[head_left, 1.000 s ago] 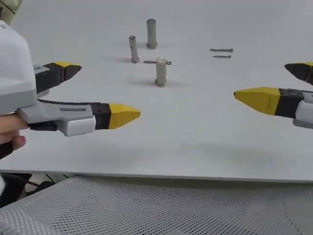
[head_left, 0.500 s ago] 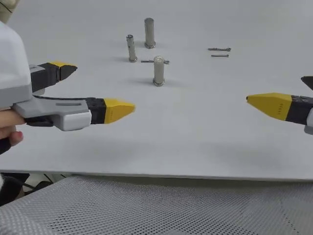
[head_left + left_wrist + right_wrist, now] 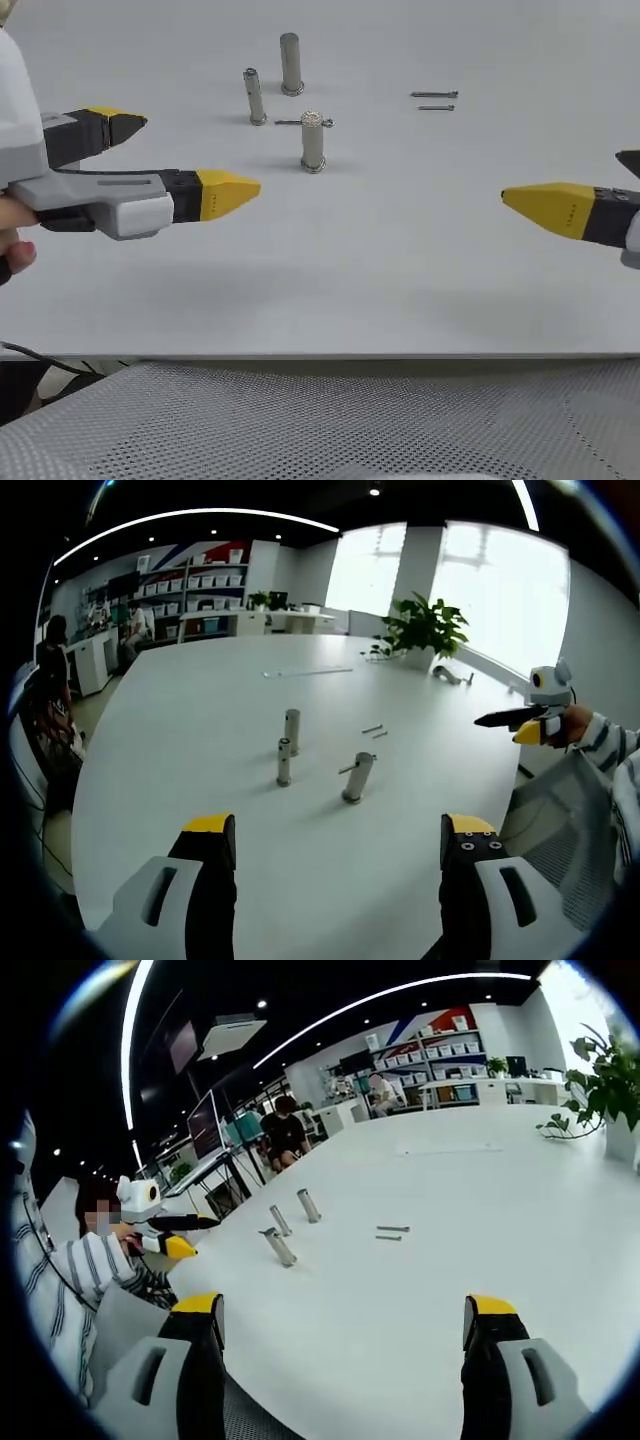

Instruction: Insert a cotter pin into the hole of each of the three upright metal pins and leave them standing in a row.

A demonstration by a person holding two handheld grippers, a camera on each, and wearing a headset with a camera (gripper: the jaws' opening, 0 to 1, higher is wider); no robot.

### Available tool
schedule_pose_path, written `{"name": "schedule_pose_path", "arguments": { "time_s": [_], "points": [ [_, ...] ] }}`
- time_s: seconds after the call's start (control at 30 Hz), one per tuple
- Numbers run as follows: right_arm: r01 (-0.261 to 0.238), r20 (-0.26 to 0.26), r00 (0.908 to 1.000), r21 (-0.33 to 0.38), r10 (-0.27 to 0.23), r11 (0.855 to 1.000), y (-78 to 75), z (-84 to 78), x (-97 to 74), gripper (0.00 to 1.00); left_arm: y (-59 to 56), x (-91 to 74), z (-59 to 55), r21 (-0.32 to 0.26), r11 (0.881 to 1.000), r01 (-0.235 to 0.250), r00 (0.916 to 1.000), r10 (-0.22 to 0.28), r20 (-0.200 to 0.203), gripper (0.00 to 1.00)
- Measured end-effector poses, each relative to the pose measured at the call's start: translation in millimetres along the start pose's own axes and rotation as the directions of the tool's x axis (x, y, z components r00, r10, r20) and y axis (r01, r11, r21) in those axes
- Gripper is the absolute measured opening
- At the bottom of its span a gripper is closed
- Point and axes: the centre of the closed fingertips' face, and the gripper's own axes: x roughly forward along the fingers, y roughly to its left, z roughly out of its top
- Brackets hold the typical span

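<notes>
Nearest pin (image 3: 313,143): upright, mid-tabletop, inserted cotter pin (image 3: 288,122) through its head, apparently fully seated (small in view).
Middle pin (image 3: 255,96), far pin (image 3: 290,64): upright just behind, holes unfilled.
Spare cotter pins (image 3: 434,94): two, flat, well apart to right, ready for pickup.
Left gripper (image 3: 200,154), right gripper (image 3: 560,175): jaws spread, empty, flanking work above tabletop (image 3: 380,280). Likely staged for next pick.

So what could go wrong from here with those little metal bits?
Two risks, I'd guess. The two loose cotter pins are thin and lie flat, close together on the table, so the right gripper, open now, could slip off one or nudge its neighbour. The three upright pins stand near each other, and the front pin has a cotter pin jutting sideways; a careless reach might topple one.
</notes>
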Motion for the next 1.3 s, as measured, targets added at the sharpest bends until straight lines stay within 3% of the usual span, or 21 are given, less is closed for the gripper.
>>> {"name": "schedule_pose_path", "arguments": {
  "time_s": [0.27,0.3,0.4,0.47,0.63,0.87,1.17,1.3],
  "points": [
    [0.013,0.008,0.9999,0.001,-0.013,1.000,1.0,2.6,-4.7,0.98,5.5,3.3,8.7,0.019,1.000,-0.022,0.9992,0.021,0.036,0.79],
    [0.014,0.007,0.9999,0.001,-0.014,1.000,1.3,2.5,-4.9,0.98,26.7,9.0,19.0,0.022,0.999,-0.031,0.9988,0.030,0.039,0.78],
    [0.017,0.004,0.9999,0.000,-0.017,1.000,2.6,2.3,-5.5,0.98,40.8,16.5,23.3,0.070,0.996,-0.054,0.9985,0.054,0.011,0.77],
    [0.019,0.003,0.9998,-0.002,-0.019,1.000,3.1,2.4,-5.9,0.98,41.4,22.2,24.3,0.120,0.991,-0.052,0.9983,0.054,-0.018,0.76],
    [0.025,-0.009,0.9997,-0.008,-0.025,1.000,3.4,1.1,-6.1,0.97,43.2,35.7,34.7,0.133,0.990,-0.045,0.9988,0.046,-0.012,0.72],
    [0.025,0.002,0.9997,0.000,-0.025,1.000,5.5,4.4,-9.1,0.97,50.0,48.7,47.9,0.086,0.996,-0.033,0.9993,0.032,0.018,0.66],
    [0.034,-0.001,0.9994,-0.011,-0.034,0.999,5.8,7.5,-9.2,0.97,56.2,65.5,48.4,0.098,0.994,-0.038,0.9993,0.038,0.000,0.56],
    [0.033,-0.002,0.9994,-0.009,-0.033,0.999,6.0,7.5,-8.7,0.97,58.0,72.8,50.6,0.068,0.997,-0.029,0.9995,0.029,0.011,0.49]
  ]
}}
